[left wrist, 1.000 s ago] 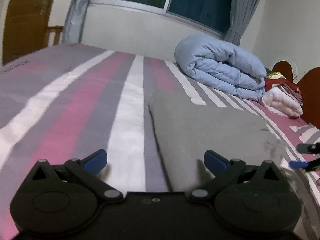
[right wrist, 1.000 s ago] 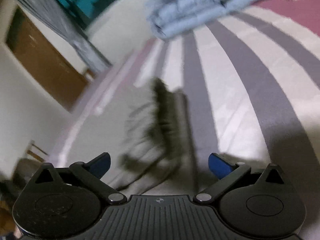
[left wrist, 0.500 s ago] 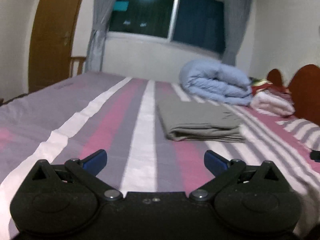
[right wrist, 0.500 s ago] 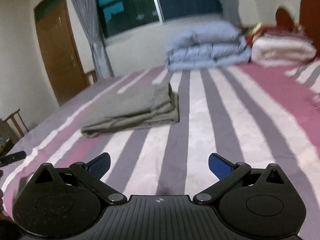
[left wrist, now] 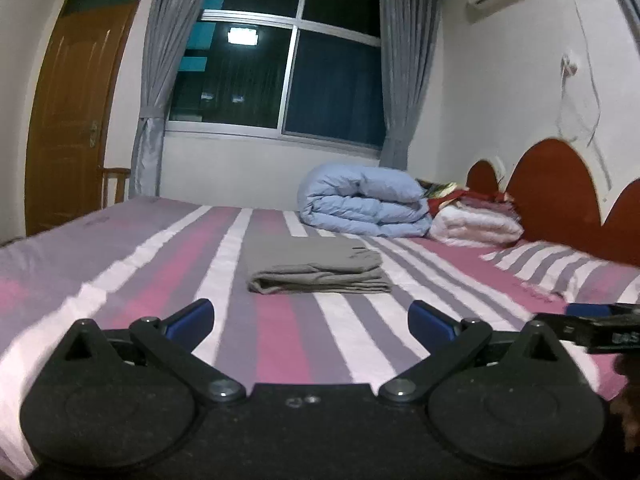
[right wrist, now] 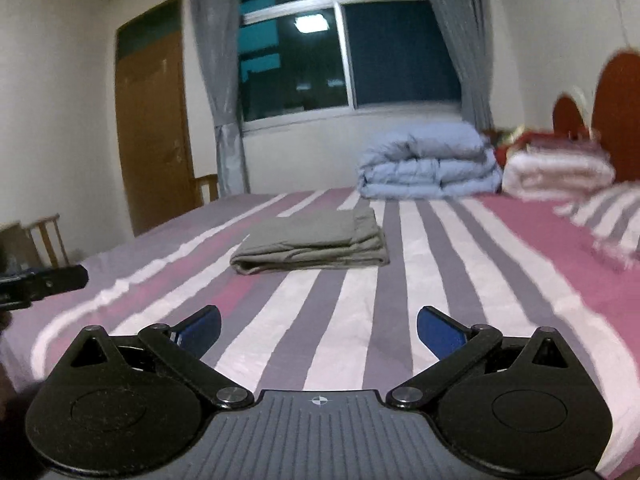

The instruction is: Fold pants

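Folded grey pants (left wrist: 318,267) mid-bed (left wrist: 280,336), well ahead of both grippers.

Left gripper (left wrist: 311,318) and right gripper (right wrist: 319,328): jaws wide apart, holding nothing; far pants edge hidden, headboard (left wrist: 560,196) cut off.

Dim, bluish indoor light — a ceiling lamp glares as a reflection in the dark window (left wrist: 276,60). Fisheye edges bend and darken; the right wrist view is softly blurred.

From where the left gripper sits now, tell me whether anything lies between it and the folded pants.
Nothing visible does. The left gripper is open and empty, and only bare striped bedsheet lies between it and the folded grey pants. The blue duvet sits beyond the pants, out of the path.
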`<state>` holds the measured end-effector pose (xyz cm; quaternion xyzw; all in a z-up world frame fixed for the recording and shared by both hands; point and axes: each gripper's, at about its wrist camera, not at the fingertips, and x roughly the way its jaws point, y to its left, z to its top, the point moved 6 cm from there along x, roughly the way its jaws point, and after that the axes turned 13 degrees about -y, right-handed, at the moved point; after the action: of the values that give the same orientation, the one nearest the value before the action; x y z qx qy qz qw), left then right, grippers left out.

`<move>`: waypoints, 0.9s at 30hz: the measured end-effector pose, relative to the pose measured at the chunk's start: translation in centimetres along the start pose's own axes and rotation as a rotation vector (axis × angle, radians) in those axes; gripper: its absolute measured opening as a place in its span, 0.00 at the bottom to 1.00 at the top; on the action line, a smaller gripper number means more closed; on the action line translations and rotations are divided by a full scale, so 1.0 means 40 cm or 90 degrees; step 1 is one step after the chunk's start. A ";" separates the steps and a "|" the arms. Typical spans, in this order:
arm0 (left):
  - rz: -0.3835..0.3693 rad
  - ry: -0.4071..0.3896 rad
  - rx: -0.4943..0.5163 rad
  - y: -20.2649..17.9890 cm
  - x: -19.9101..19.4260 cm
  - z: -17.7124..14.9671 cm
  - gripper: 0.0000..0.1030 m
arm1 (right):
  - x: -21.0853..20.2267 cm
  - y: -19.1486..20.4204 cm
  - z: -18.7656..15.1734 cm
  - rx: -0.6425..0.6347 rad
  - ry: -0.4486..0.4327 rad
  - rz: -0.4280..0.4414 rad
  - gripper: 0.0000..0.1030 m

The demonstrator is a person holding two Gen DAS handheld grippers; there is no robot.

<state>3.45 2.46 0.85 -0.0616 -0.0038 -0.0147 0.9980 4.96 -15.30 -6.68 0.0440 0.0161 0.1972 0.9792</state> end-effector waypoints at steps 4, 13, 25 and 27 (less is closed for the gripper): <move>-0.006 0.006 0.024 -0.024 0.004 -0.017 0.94 | -0.018 0.023 -0.012 -0.010 -0.015 0.012 1.00; 0.005 0.032 0.000 -0.001 0.022 -0.045 0.94 | 0.025 0.008 -0.038 0.004 0.011 0.001 1.00; -0.006 0.033 0.029 -0.022 0.012 -0.053 0.94 | 0.037 0.016 -0.046 -0.011 0.004 0.007 1.00; -0.006 0.032 0.029 -0.023 0.010 -0.051 0.94 | 0.038 0.015 -0.046 -0.009 0.003 0.007 1.00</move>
<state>3.85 1.30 -1.08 -0.0385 0.0204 -0.0212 0.9988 6.04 -14.01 -8.48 0.0370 0.0165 0.2029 0.9784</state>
